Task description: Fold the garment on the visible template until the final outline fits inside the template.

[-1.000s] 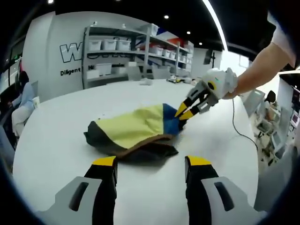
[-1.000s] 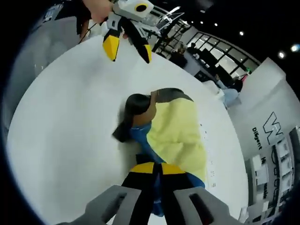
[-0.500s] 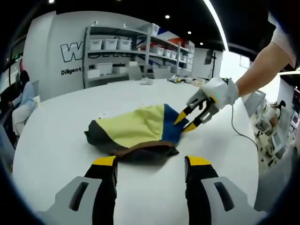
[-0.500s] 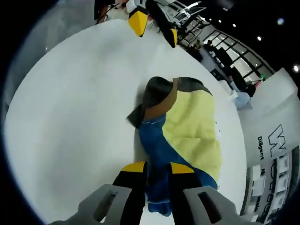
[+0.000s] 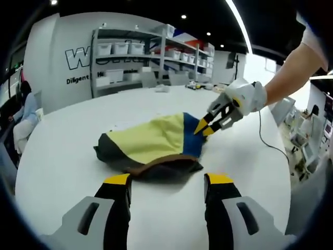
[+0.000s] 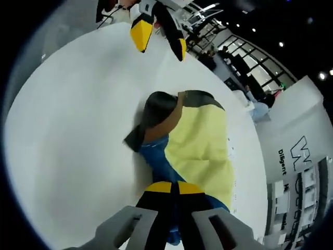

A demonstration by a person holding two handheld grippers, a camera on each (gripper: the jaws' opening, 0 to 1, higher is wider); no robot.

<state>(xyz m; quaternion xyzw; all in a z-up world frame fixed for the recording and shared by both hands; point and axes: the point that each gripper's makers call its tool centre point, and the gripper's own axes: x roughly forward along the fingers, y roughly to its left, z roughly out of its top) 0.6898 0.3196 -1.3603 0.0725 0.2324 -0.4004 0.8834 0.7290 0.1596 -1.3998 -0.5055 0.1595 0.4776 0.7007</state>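
Note:
A crumpled garment (image 5: 151, 143), yellow with blue, black and brown parts, lies in the middle of the white table (image 5: 57, 156). In the left gripper view my left gripper (image 5: 167, 181) stands open just short of the garment's brown hem, with nothing between its jaws. My right gripper (image 5: 204, 126), held by a person's hand, comes in from the right, shut on the garment's blue edge. In the right gripper view the right gripper (image 6: 176, 188) pinches the blue cloth of the garment (image 6: 200, 140), and the left gripper (image 6: 157, 37) hangs open beyond the garment's far end.
Shelves with white bins (image 5: 130, 52) stand behind the table. A person (image 5: 23, 107) sits at the far left. A cable (image 5: 270, 146) trails over the table's right side. Small printed marks (image 6: 232, 156) lie on the table beside the yellow cloth.
The right gripper's jaws, slightly apart half a second ago, have closed on the blue edge. The left gripper has stayed open in front of the garment.

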